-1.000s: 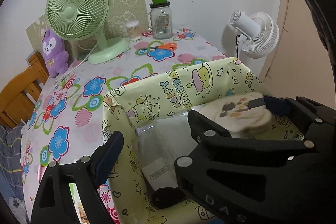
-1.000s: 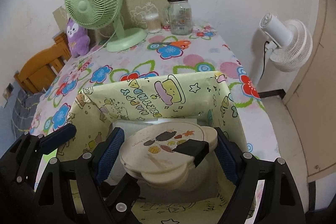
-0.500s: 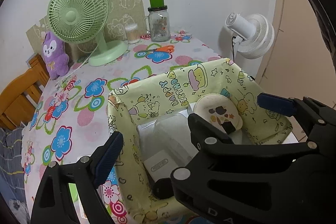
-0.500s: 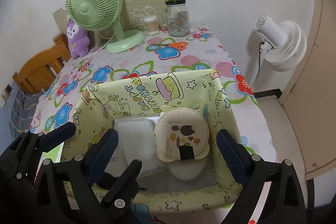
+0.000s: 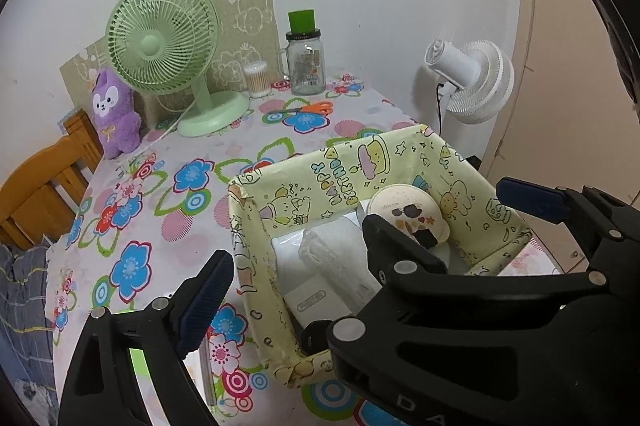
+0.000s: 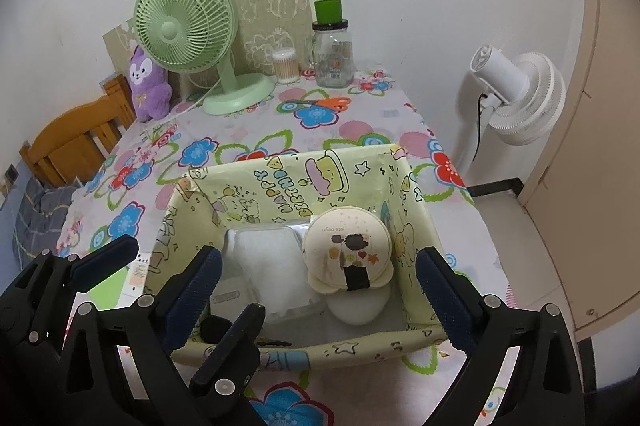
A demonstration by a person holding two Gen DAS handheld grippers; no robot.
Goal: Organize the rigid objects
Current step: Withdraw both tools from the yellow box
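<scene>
Cream-coloured round case (image 6: 347,253) is sitting in the patterned box (image 6: 280,186); your right gripper (image 6: 316,282) and left gripper (image 5: 298,258) are hovering open-jawed, empty; scissors (image 6: 325,103) are remaining outside.

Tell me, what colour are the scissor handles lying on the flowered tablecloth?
Orange. The orange-handled scissors lie near the glass jar, clearest in the right wrist view.

A home room: a flowered tabletop (image 6: 240,146) carries a green desk fan (image 6: 188,22), a purple plush toy (image 6: 148,86) and a glass jar (image 6: 332,54).
</scene>
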